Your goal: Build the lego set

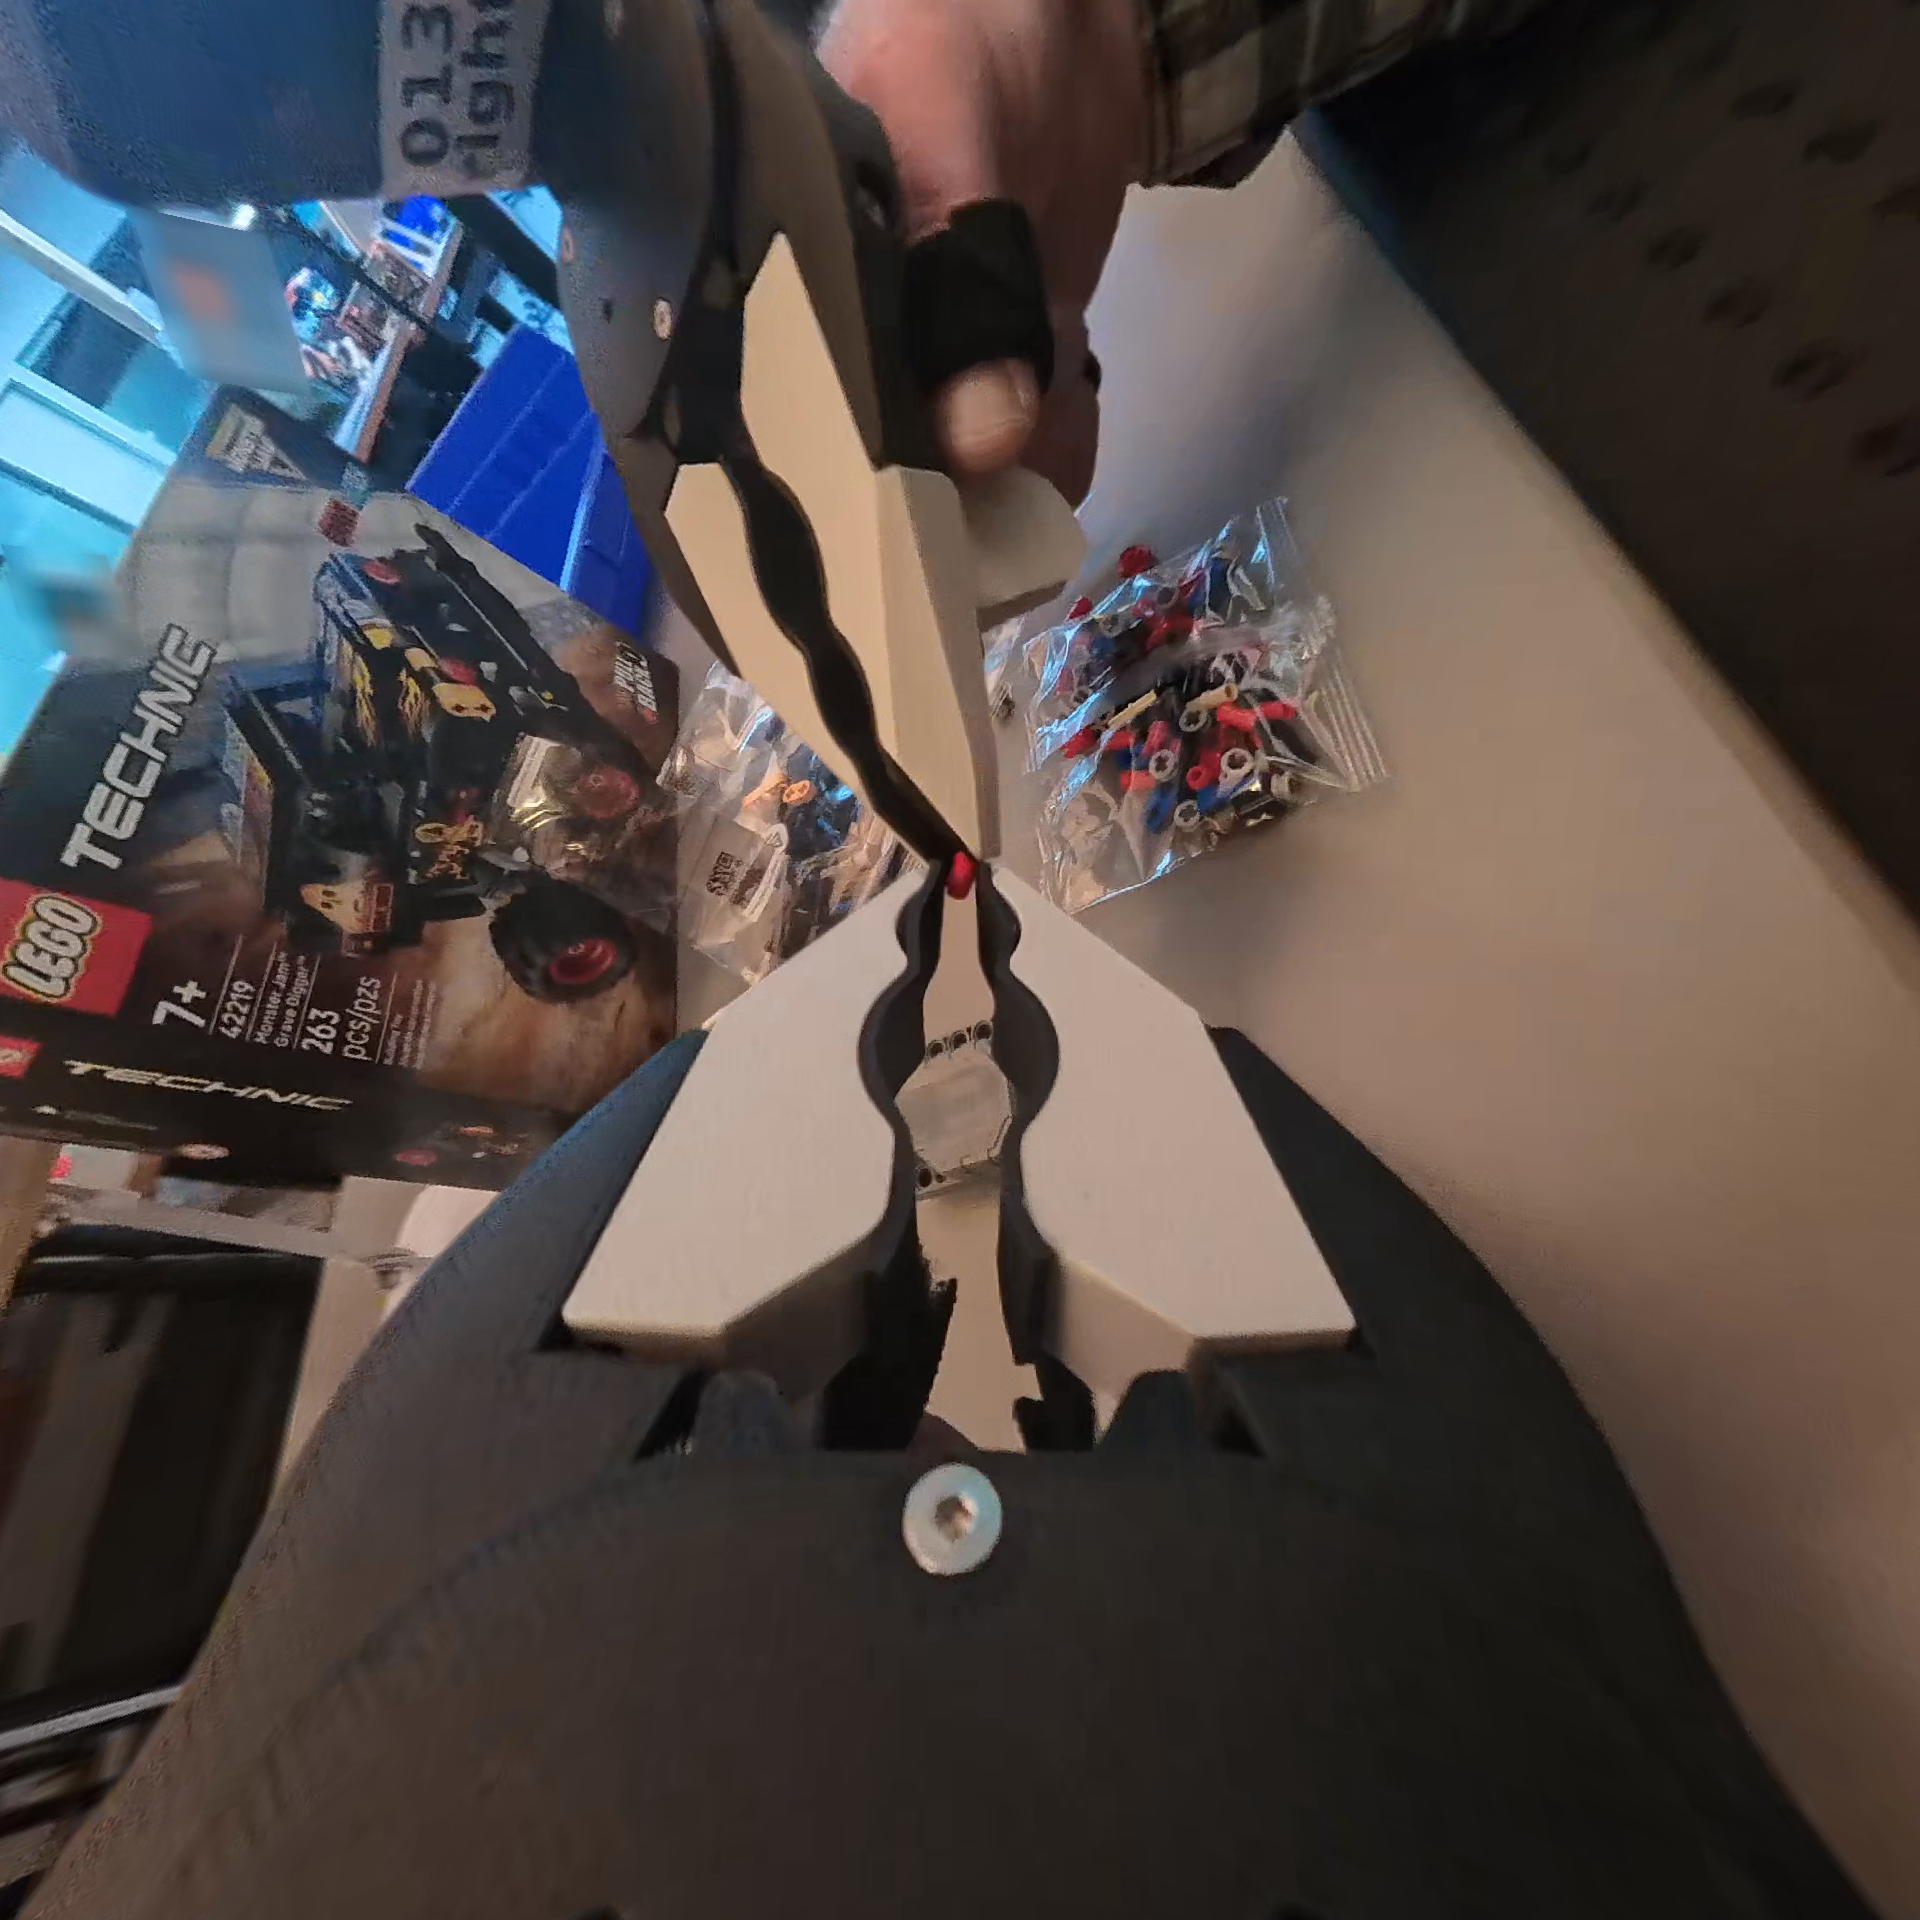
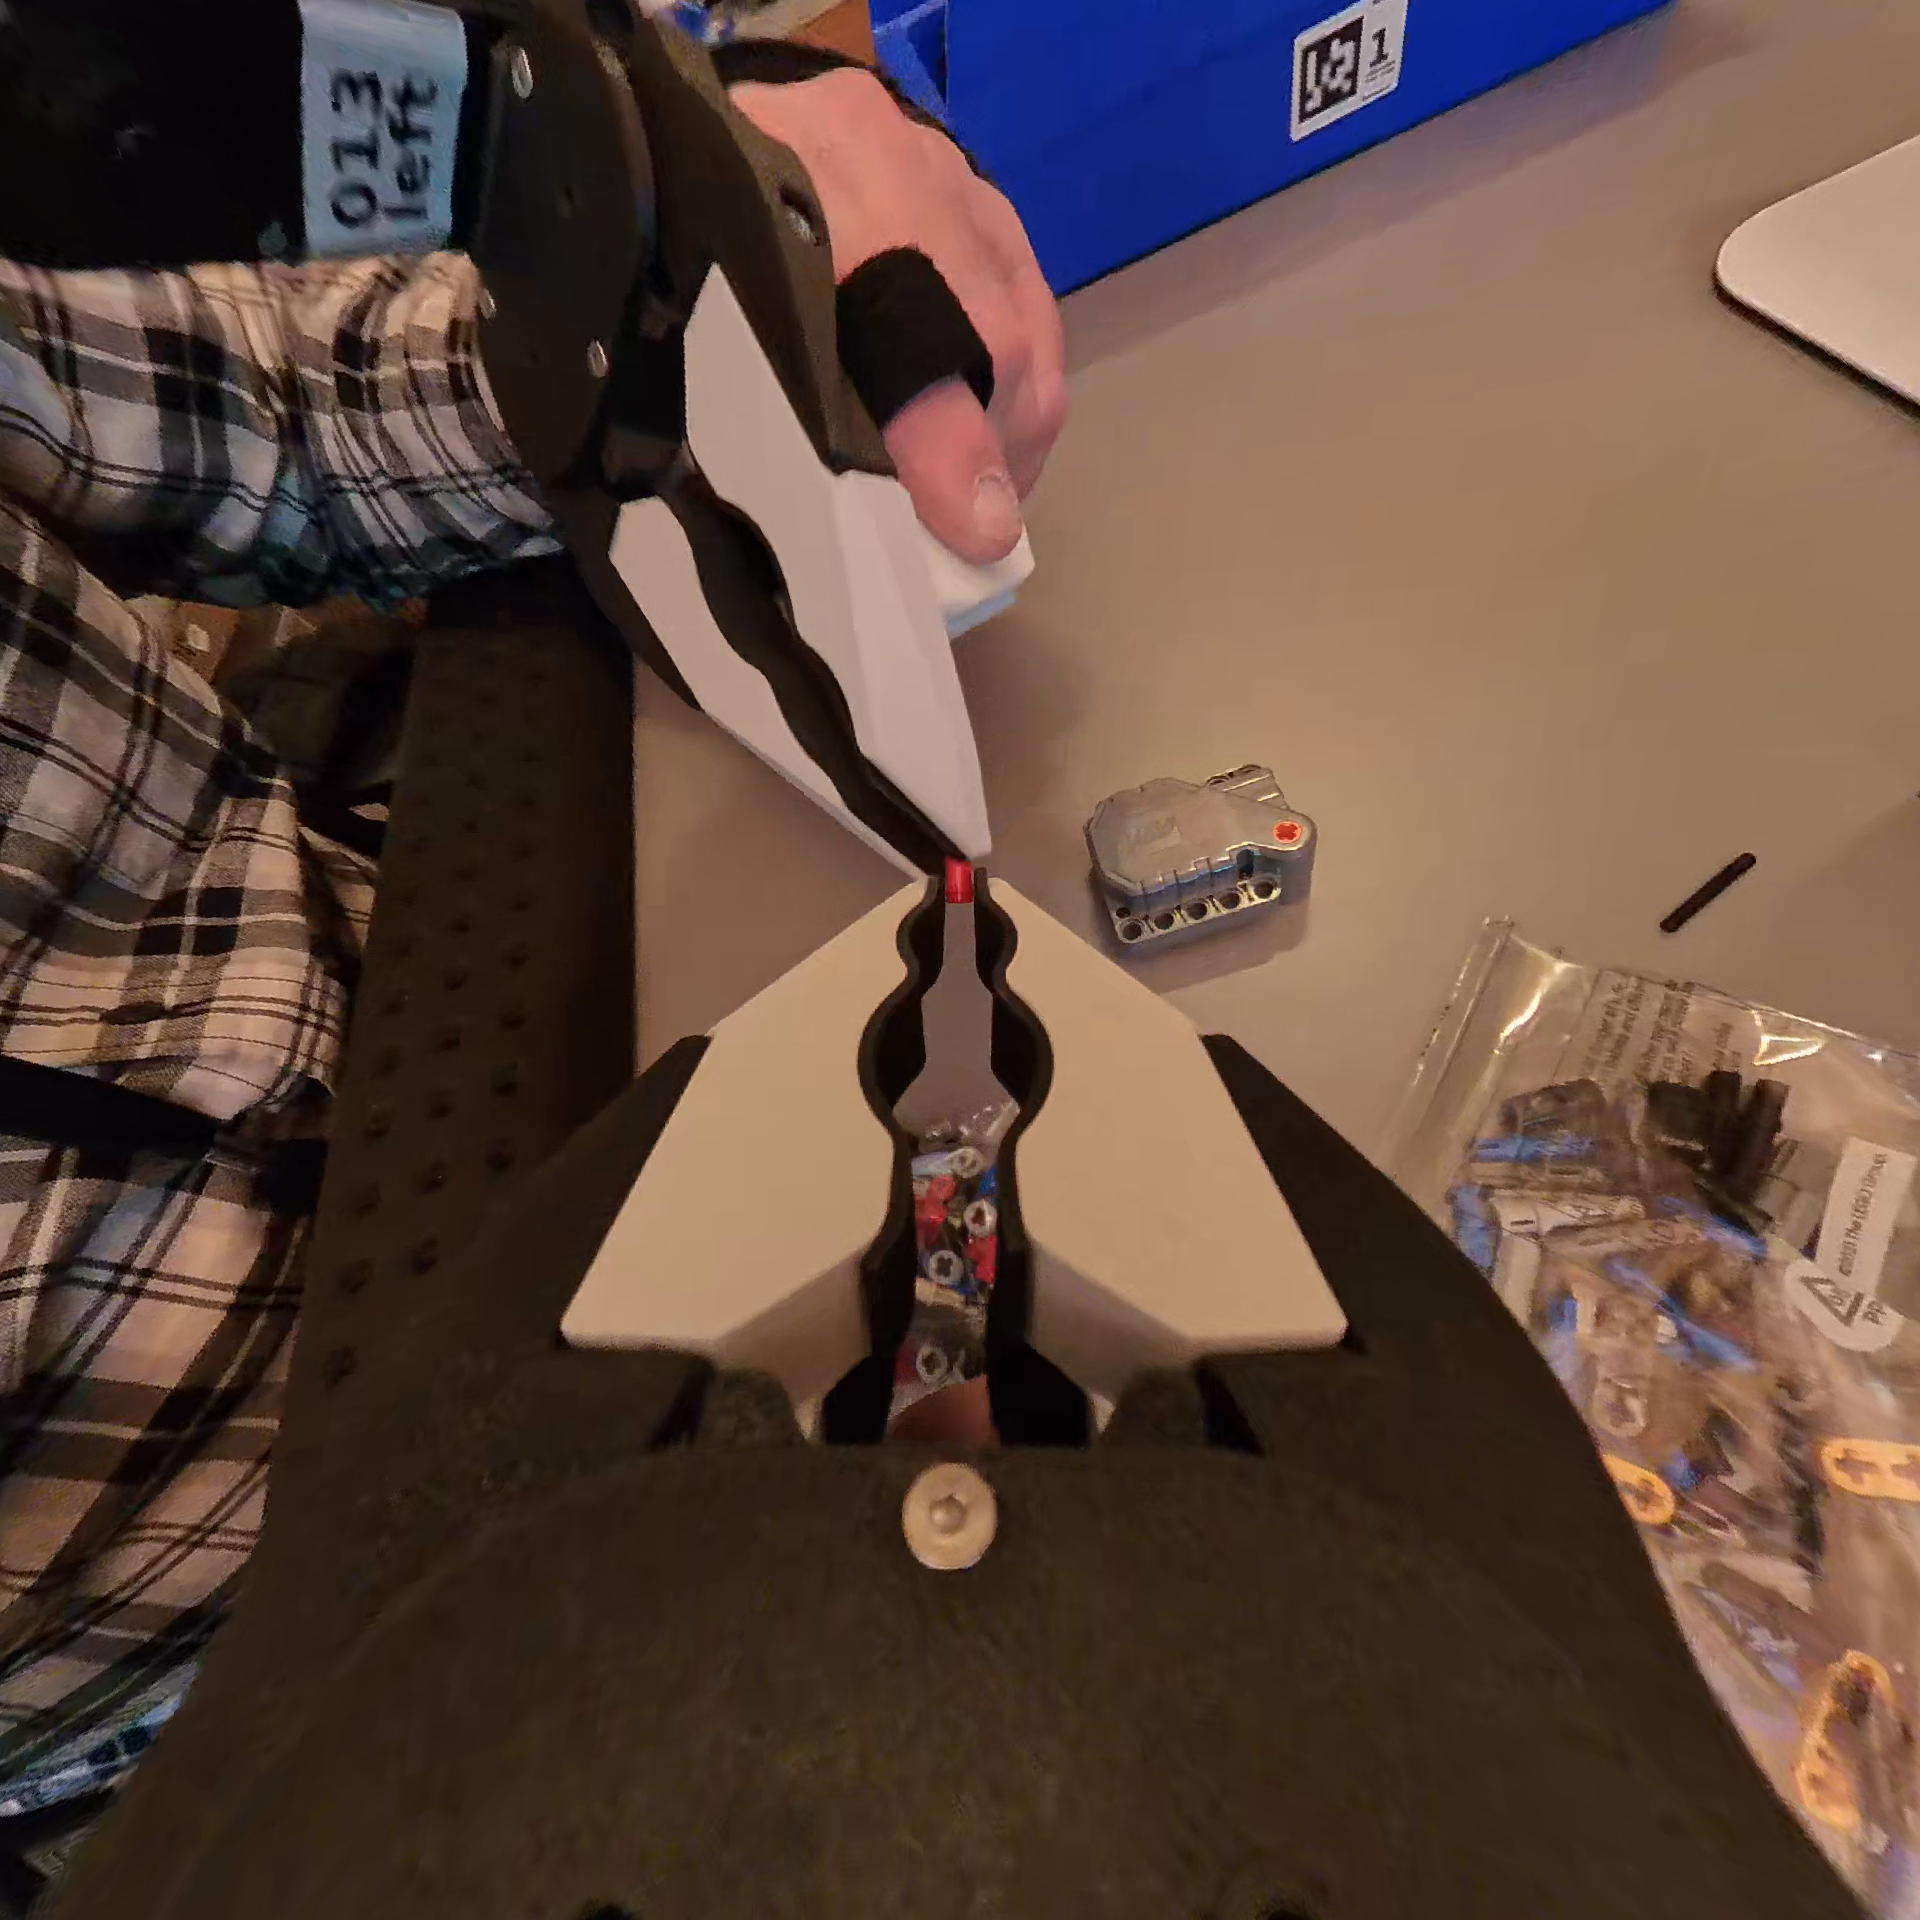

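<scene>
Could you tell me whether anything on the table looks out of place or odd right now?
Mostly no. One thin black axle lies loose on the table, apart from the parts bags and the grey motor block. Both grippers meet tip to tip on one small red piece, which looks deliberate.

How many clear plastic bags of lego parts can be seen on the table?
2. A clear plastic bag of small red and blue parts lies right of the gripper tips in the left wrist view; a larger clear bag of black, blue and tan parts lies lower right in the right wrist view.
</scene>
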A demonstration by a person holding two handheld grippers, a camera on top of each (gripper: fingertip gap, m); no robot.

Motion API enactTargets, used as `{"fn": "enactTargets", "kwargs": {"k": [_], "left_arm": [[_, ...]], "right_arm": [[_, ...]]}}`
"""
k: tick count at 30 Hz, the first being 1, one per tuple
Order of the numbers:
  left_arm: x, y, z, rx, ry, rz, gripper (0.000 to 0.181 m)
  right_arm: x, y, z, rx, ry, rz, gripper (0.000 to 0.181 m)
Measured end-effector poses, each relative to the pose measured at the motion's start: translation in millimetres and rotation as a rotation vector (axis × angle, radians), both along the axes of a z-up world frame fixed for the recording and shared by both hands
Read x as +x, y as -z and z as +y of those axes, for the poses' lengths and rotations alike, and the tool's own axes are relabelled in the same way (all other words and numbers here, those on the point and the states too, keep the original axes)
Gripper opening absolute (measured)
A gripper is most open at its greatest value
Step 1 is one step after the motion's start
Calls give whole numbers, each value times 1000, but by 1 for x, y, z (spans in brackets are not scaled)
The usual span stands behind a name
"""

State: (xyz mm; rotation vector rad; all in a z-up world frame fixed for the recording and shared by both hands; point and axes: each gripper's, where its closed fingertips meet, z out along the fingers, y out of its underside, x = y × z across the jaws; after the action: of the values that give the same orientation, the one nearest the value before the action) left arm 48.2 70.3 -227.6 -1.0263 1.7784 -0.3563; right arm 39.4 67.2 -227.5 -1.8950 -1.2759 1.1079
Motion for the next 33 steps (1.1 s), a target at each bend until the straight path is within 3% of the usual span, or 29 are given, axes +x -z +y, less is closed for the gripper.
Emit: {"fn": "enactTargets", "kwargs": {"k": [6,11,18,21,23,33], "left_arm": [[2,-6,3,39,-14,-32,3],[4,-29,10,35,-63,-179,2],[5,-44,9,77,-75,-255,2],[6,-46,7,87,-69,-269,2],[7,-47,6,97,-70,-273,2],[7,-51,6,114,-78,-294,2]], "right_arm": [[1,-8,2,-15,12,50,3],[4,-32,11,-26,70,200,4],[7,-52,12,-61,81,341,0],[8,-54,12,-63,80,357,0],[8,-53,13,-70,83,353,10],[8,-59,9,-88,56,394,2]]}}
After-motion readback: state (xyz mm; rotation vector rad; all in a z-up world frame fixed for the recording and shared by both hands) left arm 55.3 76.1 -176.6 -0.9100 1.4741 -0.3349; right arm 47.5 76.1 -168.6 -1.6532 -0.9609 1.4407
